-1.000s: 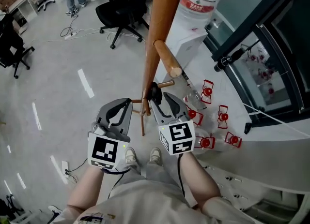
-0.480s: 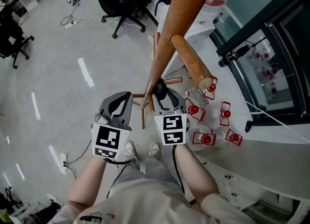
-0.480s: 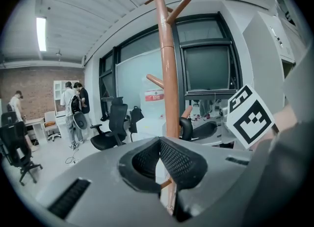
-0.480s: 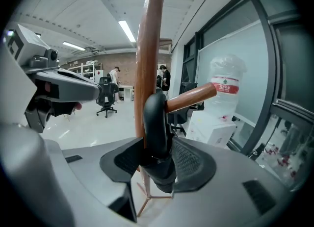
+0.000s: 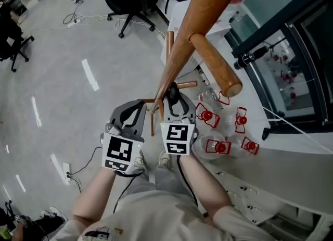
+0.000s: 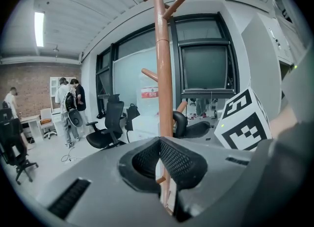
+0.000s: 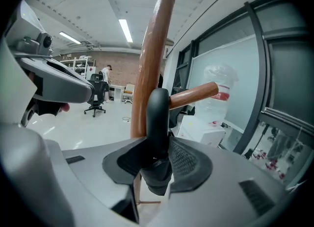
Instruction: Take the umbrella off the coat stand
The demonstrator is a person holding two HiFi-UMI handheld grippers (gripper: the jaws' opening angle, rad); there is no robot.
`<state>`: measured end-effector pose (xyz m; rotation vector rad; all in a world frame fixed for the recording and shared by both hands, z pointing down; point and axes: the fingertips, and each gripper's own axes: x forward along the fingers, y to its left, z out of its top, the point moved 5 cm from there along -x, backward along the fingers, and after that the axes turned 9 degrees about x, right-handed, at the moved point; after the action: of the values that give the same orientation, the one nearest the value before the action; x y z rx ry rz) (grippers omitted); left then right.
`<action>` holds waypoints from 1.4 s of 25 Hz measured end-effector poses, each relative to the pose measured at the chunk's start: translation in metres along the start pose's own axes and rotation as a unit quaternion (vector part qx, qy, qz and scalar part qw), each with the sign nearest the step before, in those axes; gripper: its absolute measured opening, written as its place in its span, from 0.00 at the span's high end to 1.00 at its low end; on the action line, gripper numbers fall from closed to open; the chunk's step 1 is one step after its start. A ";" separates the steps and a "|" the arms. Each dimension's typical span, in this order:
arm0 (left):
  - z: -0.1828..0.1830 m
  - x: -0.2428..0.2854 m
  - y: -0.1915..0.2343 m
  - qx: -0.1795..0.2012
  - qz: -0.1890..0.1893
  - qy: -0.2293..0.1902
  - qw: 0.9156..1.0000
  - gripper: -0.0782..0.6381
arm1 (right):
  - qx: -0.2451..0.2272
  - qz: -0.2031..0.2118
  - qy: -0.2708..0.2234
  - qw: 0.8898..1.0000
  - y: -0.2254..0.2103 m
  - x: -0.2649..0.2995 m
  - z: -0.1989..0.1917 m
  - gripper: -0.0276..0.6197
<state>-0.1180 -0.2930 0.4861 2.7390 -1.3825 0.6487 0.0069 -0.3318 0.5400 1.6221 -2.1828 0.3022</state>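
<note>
Right gripper (image 5: 174, 99): jaws have just been closing and now clamp the black umbrella handle (image 7: 157, 123). The handle is unmoved, hooked over a peg (image 7: 194, 95) of the coat stand (image 7: 152, 59). Left gripper (image 6: 159, 141): jaws closed, empty. Water bottle (image 7: 219, 91): red label illegible.

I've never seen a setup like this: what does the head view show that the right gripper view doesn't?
Only the head view: the person's forearms and red-capped containers. Only the right gripper view: ceiling lights, and the right gripper, whose jaws have just been closing and press the black umbrella handle. Both: the coat stand and the left gripper.
</note>
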 end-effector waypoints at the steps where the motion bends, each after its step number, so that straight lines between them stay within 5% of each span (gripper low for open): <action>1: -0.001 0.001 -0.001 -0.001 -0.002 0.001 1.000 0.88 | -0.001 -0.001 -0.003 1.000 0.000 0.001 0.000 0.75; 15: -0.004 -0.004 -0.008 0.003 -0.012 0.010 1.000 0.88 | 0.014 0.036 -0.019 0.999 -0.001 0.000 0.000 0.77; 22: 0.002 -0.004 -0.014 0.007 -0.019 0.006 1.000 0.88 | 0.065 0.047 -0.029 0.996 -0.015 -0.014 0.010 0.77; 35: 0.011 -0.003 -0.034 0.018 -0.033 0.002 0.999 0.88 | 0.092 0.015 -0.059 0.994 -0.064 -0.041 0.032 0.77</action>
<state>-0.0899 -0.2723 0.4812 2.7955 -1.2846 0.6816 0.0717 -0.3291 0.4892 1.7456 -2.3298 0.4368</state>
